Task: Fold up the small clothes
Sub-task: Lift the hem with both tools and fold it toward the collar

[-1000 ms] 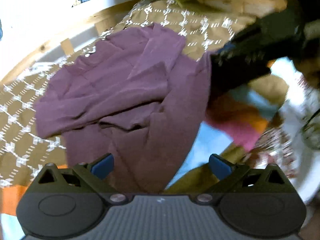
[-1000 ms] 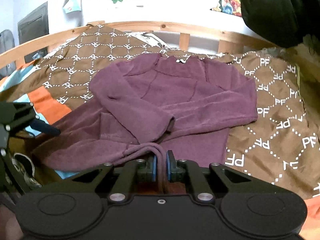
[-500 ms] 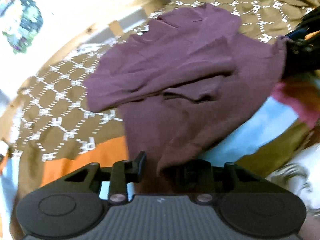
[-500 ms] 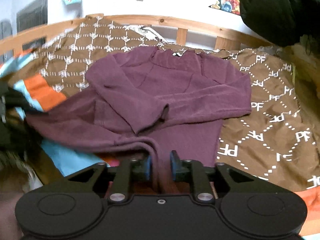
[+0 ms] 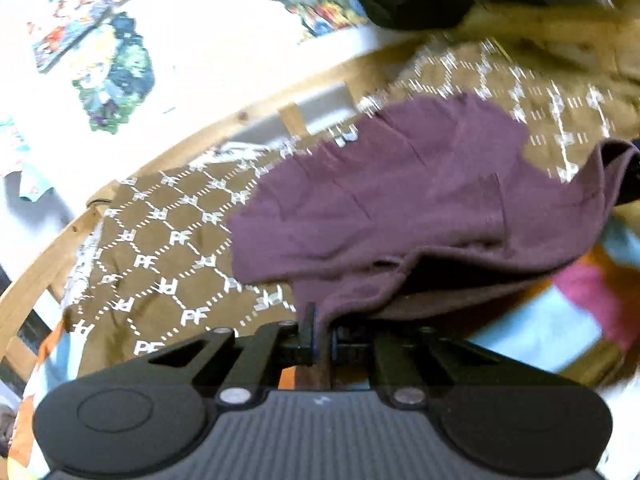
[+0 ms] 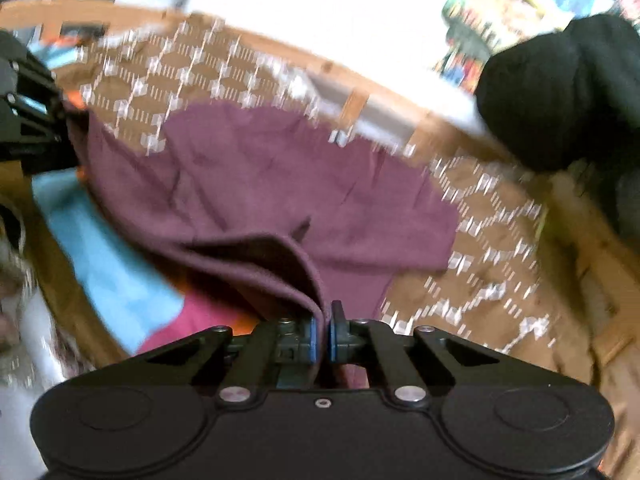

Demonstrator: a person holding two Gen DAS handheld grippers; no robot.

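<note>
On the bed, over a brown patterned blanket (image 5: 168, 236) with a wooden rail (image 5: 224, 136) behind it: one small purple top (image 5: 400, 192), long-sleeved, its far part lying on the blanket, its near hem lifted off the bedding at two corners.

Risks, as judged from here. The hem is carried by two narrow pinches only; if either bite is shallow, the fabric could slide out partway through the fold and the raised edge would drop in a heap. The two grips sit well apart with slack cloth sagging between them, so uneven travel of the hands could lay the hem down crooked or leave a trapped crease. A sleeve already lies folded across the body of the top; dragging the hem over it could pull it askew. Both views are blurred, so the finer lie of the cloth is uncertain. A black bundle (image 6: 560, 92) sits near the rail, beyond the top and apart from it.

Left gripper (image 5: 322, 334): jaws drawn together, clamped on a corner of the hem, cloth passing between the blue pads (image 5: 313, 336).

Right gripper (image 6: 322, 336): jaws likewise closed to a thin gap filled by purple fabric, holding the other hem corner, a fold of cloth rising just above it.
</note>
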